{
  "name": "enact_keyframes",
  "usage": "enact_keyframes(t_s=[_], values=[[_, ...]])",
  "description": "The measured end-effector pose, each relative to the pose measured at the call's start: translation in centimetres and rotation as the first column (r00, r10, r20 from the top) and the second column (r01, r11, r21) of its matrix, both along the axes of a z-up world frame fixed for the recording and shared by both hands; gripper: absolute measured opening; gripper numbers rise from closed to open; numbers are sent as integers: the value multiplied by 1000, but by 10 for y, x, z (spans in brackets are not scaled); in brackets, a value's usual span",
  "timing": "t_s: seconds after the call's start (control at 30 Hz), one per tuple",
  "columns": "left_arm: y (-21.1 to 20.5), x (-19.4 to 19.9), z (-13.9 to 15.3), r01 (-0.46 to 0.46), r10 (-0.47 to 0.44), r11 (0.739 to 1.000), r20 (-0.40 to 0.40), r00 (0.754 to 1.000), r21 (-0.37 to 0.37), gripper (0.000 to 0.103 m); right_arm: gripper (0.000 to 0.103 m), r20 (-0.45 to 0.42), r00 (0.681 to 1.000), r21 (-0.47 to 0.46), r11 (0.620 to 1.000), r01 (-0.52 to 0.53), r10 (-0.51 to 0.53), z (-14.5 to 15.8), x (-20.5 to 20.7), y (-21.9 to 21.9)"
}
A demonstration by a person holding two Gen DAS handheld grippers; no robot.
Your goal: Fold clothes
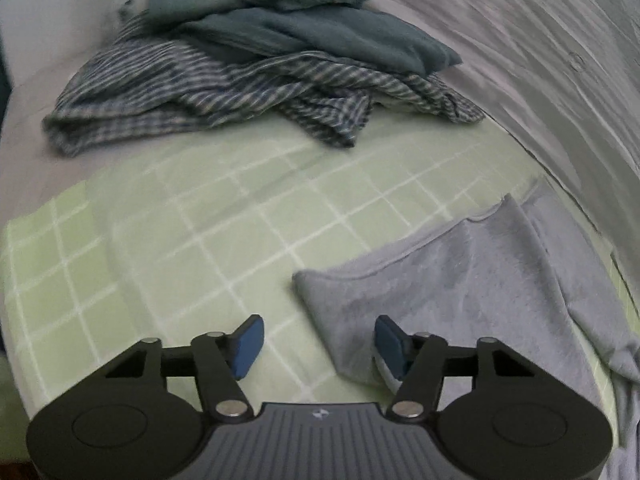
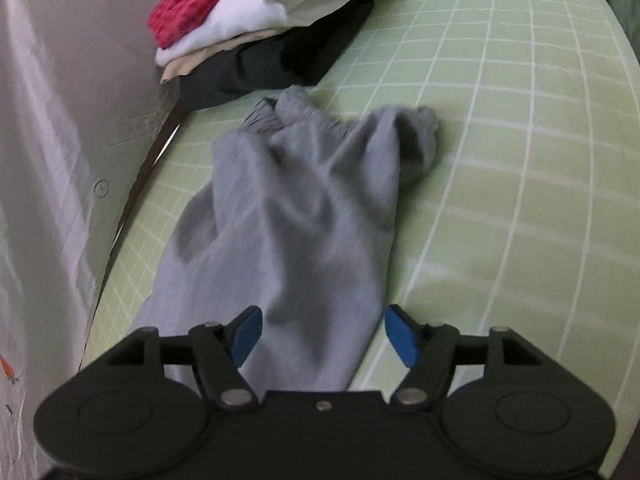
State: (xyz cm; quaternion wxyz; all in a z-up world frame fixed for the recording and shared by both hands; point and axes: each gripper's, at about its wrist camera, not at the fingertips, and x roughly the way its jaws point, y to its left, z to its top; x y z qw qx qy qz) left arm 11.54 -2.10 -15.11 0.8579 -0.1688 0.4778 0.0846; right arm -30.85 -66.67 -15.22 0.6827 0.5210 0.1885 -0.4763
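Both pairs of jaws stood partly apart, and neither had hold of anything. On the left gripper (image 1: 318,348), the right blue pad (image 1: 390,346) hung over the near edge of the light grey fleece garment (image 1: 472,280), the other over bare sheet, with no pad pressing the cloth. The right gripper (image 2: 322,336) straddled the narrow near end of the same grey garment (image 2: 304,208), its pads clear on either side. That garment lay stretched along the pale green sheet with a white grid (image 1: 208,240), close to the grey fabric wall at the bed's edge (image 2: 52,152). Only the left wrist view showed the unfolded heap farther up the bed: a crumpled blue-and-white striped shirt (image 1: 192,92) with a slate-blue soft garment (image 1: 304,36) lying on it. Only the right wrist view showed the garment's gathered far end and, beyond it, a folded stack (image 2: 256,28) with red knit on top, white, beige and black beneath.
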Motion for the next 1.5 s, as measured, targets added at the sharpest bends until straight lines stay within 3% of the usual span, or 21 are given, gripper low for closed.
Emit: enact_keyframes(t_s=[0.2,0.27,0.3,0.33,0.37,0.53,0.77,0.97,1.1,1.17,1.3,1.37,1.5], values=[[2,13,0,86,-86,996,9,996,34,57,54,-6,998,-17,998,-66,66,-4,20,38],[0,17,0,106,-107,993,12,994,50,50,37,-25,995,-17,996,-92,92,-4,25,44],[0,17,0,114,-115,992,16,993,58,38,31,-35,994,-12,994,-105,104,-5,28,46],[1,18,0,119,-120,991,18,993,64,16,14,-44,992,-6,993,-118,117,-6,31,47],[4,18,0,116,-117,991,14,993,66,4,3,-46,992,-8,993,-119,119,-5,31,48],[23,11,9,5,-5,1000,57,998,18,1,0,-14,995,-76,992,-99,98,10,20,55],[31,-7,58,-3,4,1000,199,980,-5,0,0,30,993,-216,971,-107,116,60,-1,56],[12,9,94,23,-9,999,317,948,-40,0,0,44,978,-323,929,-178,203,104,31,30],[-13,41,99,64,-48,997,362,931,-34,0,0,89,968,-322,926,-195,234,117,70,-7],[-27,59,94,73,-51,996,356,933,-49,1,0,102,962,-317,925,-208,251,117,93,-25],[-48,87,74,88,-76,996,269,960,-34,1,7,66,967,-244,943,-224,247,98,117,-40],[-49,85,64,98,-85,994,242,966,-38,1,19,63,967,-214,949,-230,248,90,118,-37],[-44,74,42,95,-85,995,184,979,-41,1,25,32,966,-163,955,-248,256,68,105,-17]])
